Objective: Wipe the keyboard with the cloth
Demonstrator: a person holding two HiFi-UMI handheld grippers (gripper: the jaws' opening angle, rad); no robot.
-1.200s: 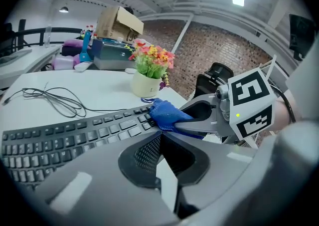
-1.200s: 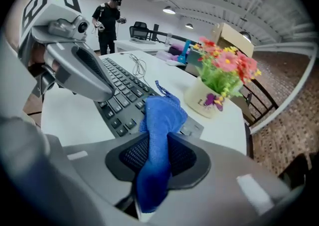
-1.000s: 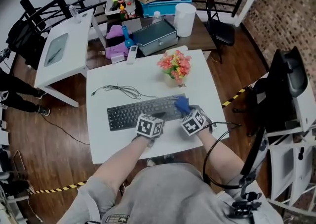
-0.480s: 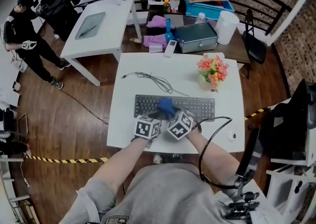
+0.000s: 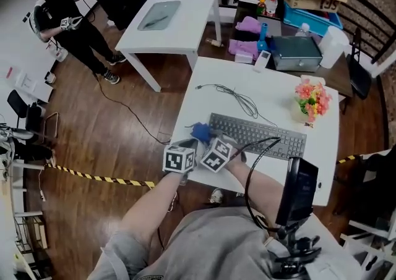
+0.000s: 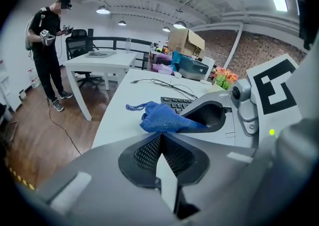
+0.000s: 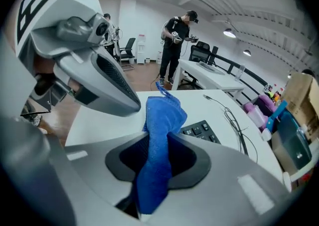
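- Your right gripper (image 7: 158,142) had its jaws pinching the blue cloth (image 7: 167,113); a fold ran down between the pads and the rest stuck out ahead of them.
- Your left gripper (image 6: 160,145) had its jaws pressed together, with nothing between them.
- In the head view the two grippers sat side by side at the near left corner of the white table (image 5: 272,96), their marker cubes close together.
- The cloth (image 5: 199,131) was at the left end of the black keyboard (image 5: 260,136), just past its end keys and over the bare tabletop. Whether it touched the keys could not be told.
- From the left gripper view the cloth (image 6: 162,120) lay just ahead of your closed jaws, bunched at the tip of the right gripper (image 6: 214,115).
- The keyboard ran across the middle of the table, with a thin black cable (image 5: 235,96) looping on the surface behind it.
- A pot of pink flowers (image 5: 312,101) stood near the table's far right corner, well apart from the cloth.
- A person in dark clothes (image 5: 62,13) stood on the wooden floor far off to the left, beyond a second white table (image 5: 170,16).
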